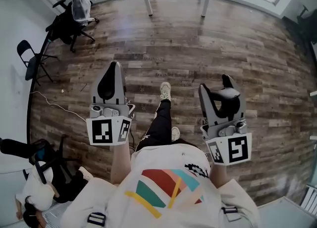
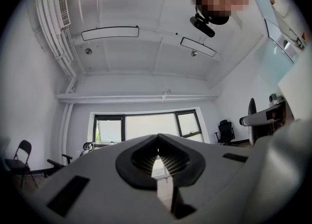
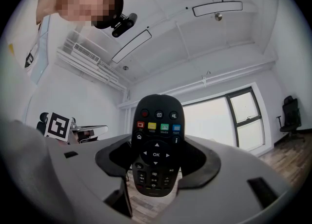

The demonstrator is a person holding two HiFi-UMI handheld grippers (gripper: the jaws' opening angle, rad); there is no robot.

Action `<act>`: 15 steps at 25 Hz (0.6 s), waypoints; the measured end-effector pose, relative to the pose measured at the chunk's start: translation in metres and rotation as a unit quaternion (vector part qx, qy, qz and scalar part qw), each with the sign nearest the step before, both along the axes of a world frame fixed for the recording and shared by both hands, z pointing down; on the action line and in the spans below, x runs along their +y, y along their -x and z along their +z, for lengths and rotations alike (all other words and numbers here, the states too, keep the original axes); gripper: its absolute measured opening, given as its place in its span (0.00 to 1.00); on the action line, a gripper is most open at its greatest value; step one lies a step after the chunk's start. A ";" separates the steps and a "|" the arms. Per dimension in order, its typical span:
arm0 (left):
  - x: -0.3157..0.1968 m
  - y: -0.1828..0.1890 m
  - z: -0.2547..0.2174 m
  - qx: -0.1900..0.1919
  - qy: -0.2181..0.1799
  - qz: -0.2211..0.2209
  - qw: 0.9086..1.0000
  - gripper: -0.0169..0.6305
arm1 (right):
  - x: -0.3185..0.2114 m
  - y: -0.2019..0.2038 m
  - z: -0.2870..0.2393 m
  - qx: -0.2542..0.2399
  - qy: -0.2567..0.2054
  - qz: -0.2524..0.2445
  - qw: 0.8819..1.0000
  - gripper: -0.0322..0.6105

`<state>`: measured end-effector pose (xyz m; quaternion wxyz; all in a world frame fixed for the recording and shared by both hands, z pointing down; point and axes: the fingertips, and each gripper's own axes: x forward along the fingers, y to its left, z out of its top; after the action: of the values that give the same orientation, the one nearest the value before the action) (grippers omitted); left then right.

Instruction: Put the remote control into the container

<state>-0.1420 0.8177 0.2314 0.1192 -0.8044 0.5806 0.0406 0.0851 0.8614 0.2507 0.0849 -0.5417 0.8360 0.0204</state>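
Right tool grips a black remote control with coloured buttons; left tool closed, empty.

Room bright & even, daylight from windows; pale glare on wood floor near them, shadows soft. Both gripper views heavy fisheye w/ black corners, window panes blown out.

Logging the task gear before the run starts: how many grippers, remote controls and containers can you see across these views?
Grippers: 2, the left gripper shut and empty, the right gripper shut on the remote
Remote controls: 1, the black remote control
Containers: 0 in any view
Total: 3
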 end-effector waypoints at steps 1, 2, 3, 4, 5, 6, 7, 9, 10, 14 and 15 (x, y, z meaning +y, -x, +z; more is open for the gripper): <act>-0.003 -0.002 -0.002 -0.001 -0.003 0.001 1.000 0.04 | -0.003 -0.003 -0.001 -0.003 0.001 0.003 1.000 0.45; -0.007 -0.003 -0.004 -0.002 -0.006 0.003 1.000 0.04 | -0.006 -0.005 -0.001 -0.005 0.001 0.005 1.000 0.45; -0.011 -0.005 -0.005 -0.002 -0.007 0.005 1.000 0.04 | -0.009 -0.006 -0.001 -0.007 0.001 0.007 1.000 0.45; -0.016 -0.006 -0.004 -0.001 -0.008 0.007 1.000 0.04 | -0.012 -0.008 0.000 -0.007 0.001 0.010 1.000 0.45; -0.022 -0.008 -0.002 0.000 -0.007 0.010 1.000 0.04 | -0.015 -0.010 0.001 -0.006 0.001 0.013 1.000 0.45; -0.029 -0.010 0.001 0.002 -0.007 0.014 1.000 0.04 | -0.018 -0.012 0.003 -0.004 0.001 0.018 1.000 0.45; -0.037 -0.012 0.003 0.003 -0.006 0.019 1.000 0.04 | -0.022 -0.015 0.005 -0.003 0.002 0.024 1.000 0.45; -0.055 -0.019 0.006 0.004 -0.006 0.030 1.000 0.04 | -0.034 -0.022 0.009 -0.005 0.006 0.038 0.999 0.45; -0.064 -0.023 0.008 0.005 -0.006 0.033 0.999 0.04 | -0.042 -0.026 0.011 -0.009 0.010 0.045 0.999 0.45; -0.103 -0.036 0.013 0.007 -0.006 0.041 0.999 0.04 | -0.074 -0.033 0.020 -0.006 0.022 0.047 0.999 0.45; -0.115 -0.039 0.015 0.006 -0.004 0.043 0.999 0.04 | -0.086 -0.035 0.022 -0.003 0.024 0.050 0.998 0.45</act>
<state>-0.1031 0.7023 0.2465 0.1170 -0.8281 0.5457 0.0531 0.1203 0.7750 0.2726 0.0728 -0.5846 0.8080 0.0027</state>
